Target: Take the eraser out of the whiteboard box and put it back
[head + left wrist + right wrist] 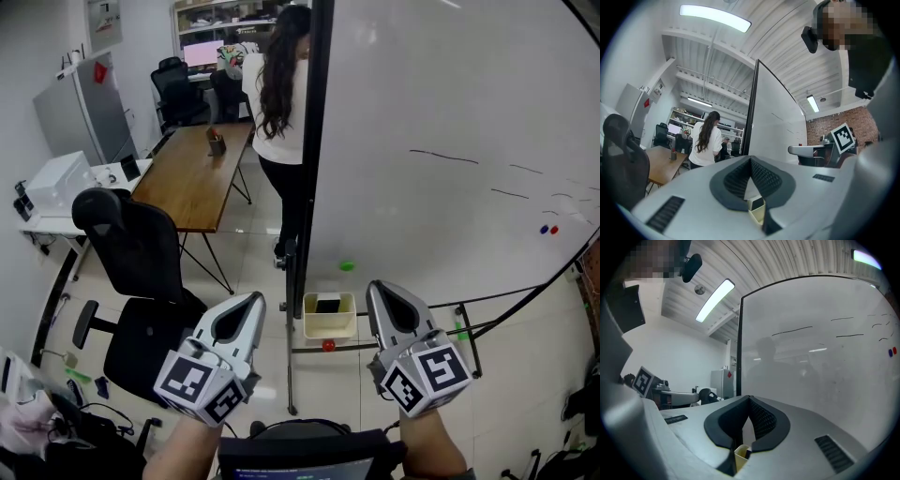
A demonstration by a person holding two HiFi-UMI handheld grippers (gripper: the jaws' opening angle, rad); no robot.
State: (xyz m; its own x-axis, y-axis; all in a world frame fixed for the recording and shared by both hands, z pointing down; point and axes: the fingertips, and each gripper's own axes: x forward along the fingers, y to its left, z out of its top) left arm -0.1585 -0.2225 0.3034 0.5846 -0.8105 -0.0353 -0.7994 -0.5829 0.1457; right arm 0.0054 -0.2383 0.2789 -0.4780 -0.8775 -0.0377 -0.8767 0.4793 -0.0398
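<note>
Though both shut tight and empty, pointing level with left gripper (253,300) and right gripper (379,287). Look down ahead, between the tips, for the whiteboard box (329,329) with the eraser (328,305) lying side to side inside. Seems nearer the right one.

Glossy whiteboard (450,112), matt plastic box (329,326)

Open gap before box (329,330) (whiteboard (422,112) behind)
</note>
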